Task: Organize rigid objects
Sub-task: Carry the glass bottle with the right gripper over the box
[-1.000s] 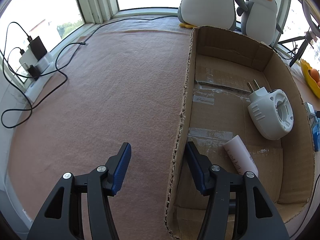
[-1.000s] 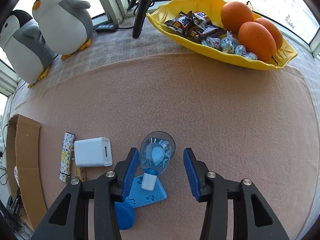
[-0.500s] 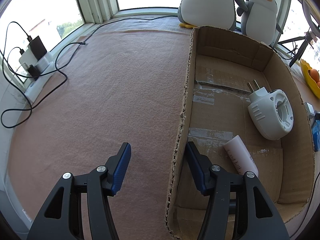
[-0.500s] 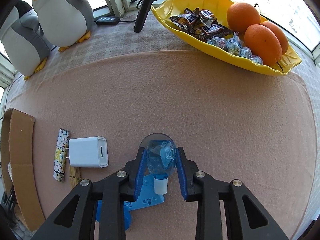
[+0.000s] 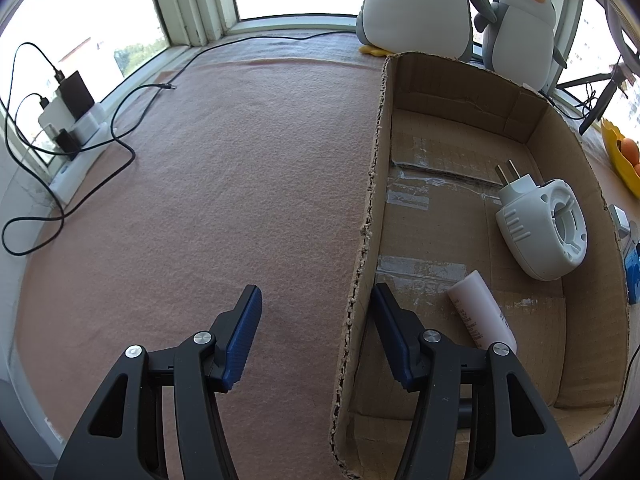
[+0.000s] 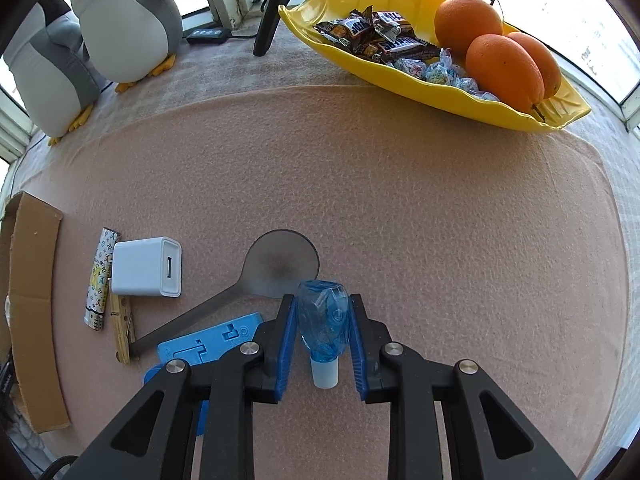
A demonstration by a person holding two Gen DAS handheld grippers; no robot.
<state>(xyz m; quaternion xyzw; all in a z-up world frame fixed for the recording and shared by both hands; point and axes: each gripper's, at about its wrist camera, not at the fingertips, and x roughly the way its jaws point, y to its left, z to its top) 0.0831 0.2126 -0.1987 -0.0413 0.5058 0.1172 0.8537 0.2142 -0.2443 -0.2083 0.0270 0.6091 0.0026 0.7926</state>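
Observation:
My right gripper (image 6: 321,301) has its blue pads pressed on both sides of a translucent blue bottle (image 6: 323,320) with a white neck, and its jaws are still closing. To its left on the pink cloth lie a white charger cube (image 6: 146,268), a patterned tube (image 6: 100,276), a wooden clip (image 6: 120,328) and a flat blue piece (image 6: 208,344). My left gripper (image 5: 316,292) is open, straddling the near wall of the cardboard box (image 5: 460,80) without pressing it. Inside the box lie a white plug-in device (image 5: 540,228) and a white tube (image 5: 480,312).
A yellow dish (image 6: 520,120) with oranges and sweets stands at the back right. Plush penguins (image 6: 128,20) and a black tripod leg (image 6: 272,12) are by the window. A power strip with cables (image 5: 68,120) lies at the far left. A grey spoon-like shape (image 6: 280,264) lies behind the bottle.
The right jaws have closed from wide apart onto the blue bottle, which now sits clear of the flat blue piece. The left gripper has not moved.

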